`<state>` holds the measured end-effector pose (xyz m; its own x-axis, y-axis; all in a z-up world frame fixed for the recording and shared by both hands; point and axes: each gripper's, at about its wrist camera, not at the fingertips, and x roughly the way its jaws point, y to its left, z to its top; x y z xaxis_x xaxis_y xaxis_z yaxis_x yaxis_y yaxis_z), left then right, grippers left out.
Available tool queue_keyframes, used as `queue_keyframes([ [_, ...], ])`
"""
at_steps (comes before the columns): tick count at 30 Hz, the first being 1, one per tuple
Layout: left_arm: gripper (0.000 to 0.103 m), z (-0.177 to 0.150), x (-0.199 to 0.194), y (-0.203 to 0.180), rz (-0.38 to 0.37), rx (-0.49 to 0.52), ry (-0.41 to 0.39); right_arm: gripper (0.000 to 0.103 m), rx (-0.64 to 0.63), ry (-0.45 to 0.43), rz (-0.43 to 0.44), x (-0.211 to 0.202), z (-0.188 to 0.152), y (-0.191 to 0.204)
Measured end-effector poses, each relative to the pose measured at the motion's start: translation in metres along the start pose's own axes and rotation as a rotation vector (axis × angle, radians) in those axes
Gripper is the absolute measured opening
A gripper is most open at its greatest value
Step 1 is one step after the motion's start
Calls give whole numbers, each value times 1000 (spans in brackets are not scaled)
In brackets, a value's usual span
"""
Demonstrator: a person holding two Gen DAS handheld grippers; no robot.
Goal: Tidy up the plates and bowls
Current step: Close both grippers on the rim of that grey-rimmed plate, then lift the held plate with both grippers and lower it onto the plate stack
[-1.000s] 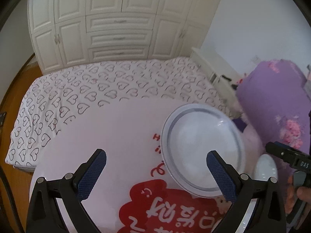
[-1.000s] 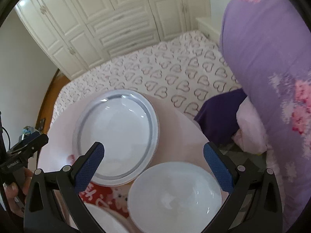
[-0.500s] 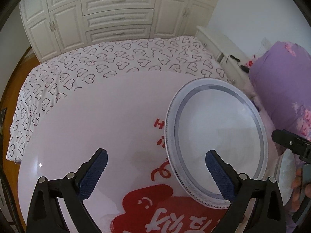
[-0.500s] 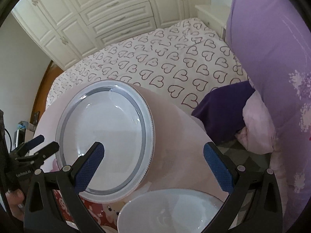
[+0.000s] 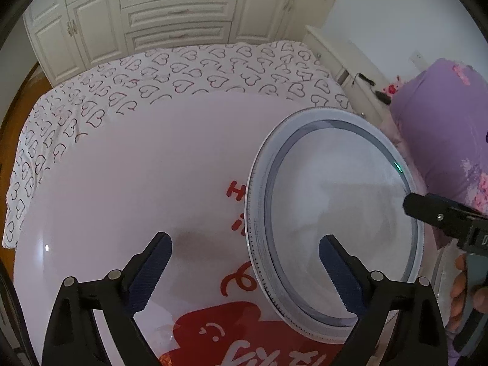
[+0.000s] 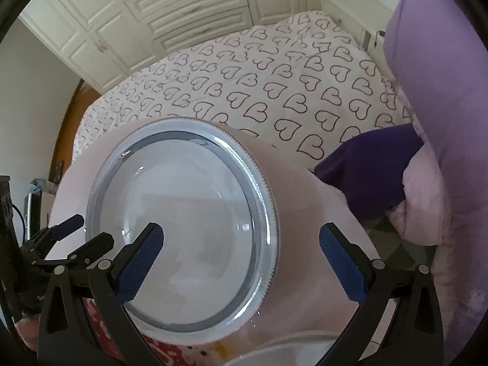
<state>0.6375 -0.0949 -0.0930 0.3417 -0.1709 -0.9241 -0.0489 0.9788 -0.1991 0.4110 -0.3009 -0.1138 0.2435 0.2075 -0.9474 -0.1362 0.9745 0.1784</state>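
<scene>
A white plate with a grey ring [image 5: 332,222] lies flat on the round pink table [image 5: 122,183]. My left gripper [image 5: 245,271] hangs over the plate's left rim. Its jaws are closing, the rim sits between them, and the pads do not touch it. In the right wrist view the same plate [image 6: 183,228] fills the middle. My right gripper [image 6: 241,262] stands open over the plate's near right part, with nothing gripped. The left gripper [image 6: 85,233] shows at the plate's left edge. A white bowl [image 6: 274,355] peeks in at the bottom edge.
A red print [image 5: 244,335] covers the table's near part. Behind the table lies a bed with a heart-patterned sheet [image 6: 274,76]. A purple quilt [image 6: 442,91] and a dark purple cushion [image 6: 366,170] press in from the right. White wardrobe doors [image 5: 170,9] stand at the back.
Both grippers have come down and closer to the plate, which now looks much larger. The bowl has slid to the bottom edge of the right view. The left jaws have narrowed slightly.
</scene>
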Motion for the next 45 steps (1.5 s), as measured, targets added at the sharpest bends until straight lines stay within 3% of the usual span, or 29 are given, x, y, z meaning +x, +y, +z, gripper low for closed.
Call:
queue_keyframes([
  [11, 90, 4, 14, -9, 6, 31, -5, 103, 45, 60, -14, 21, -4, 1],
  [13, 83, 1, 12, -11, 7, 39, -13, 102, 53, 64, -9, 19, -3, 0],
  [14, 74, -1, 11, -12, 4, 40, -18, 97, 54, 64, -8, 19, -3, 0],
  [16, 54, -3, 10, -14, -10, 42, -25, 88, 57, 57, -27, 16, -4, -1],
  [17, 35, -3, 10, -15, -28, 46, -19, 78, 56, 53, -35, 16, -4, -1],
  [18, 25, -4, 10, -14, -39, 48, -11, 72, 52, 49, -41, 14, -4, 0],
  [20, 25, -3, 9, -12, -39, 47, -10, 53, 53, 48, -27, 13, -4, 1],
  [26, 20, -5, 5, 7, -86, 17, -10, 50, 63, 34, -30, 12, -9, 2],
  [30, 21, -6, -1, 14, -73, 29, -14, 50, 87, 36, 7, 10, -11, -3],
  [31, 21, -5, -1, 10, -69, 31, -17, 54, 71, 38, -1, 11, -12, -1],
  [34, 21, -6, -1, 7, -66, 33, -21, 95, 48, 22, -43, 12, -14, 5],
  [35, 21, -7, -1, 6, -66, 34, -20, 99, 45, 22, -44, 13, -14, 5],
  [43, 22, -1, 0, -4, -60, 44, -16, 103, 60, 52, -95, 19, -12, 0],
  [45, 23, -1, 0, -5, -57, 45, -17, 98, 103, 47, -101, 17, -10, -6],
])
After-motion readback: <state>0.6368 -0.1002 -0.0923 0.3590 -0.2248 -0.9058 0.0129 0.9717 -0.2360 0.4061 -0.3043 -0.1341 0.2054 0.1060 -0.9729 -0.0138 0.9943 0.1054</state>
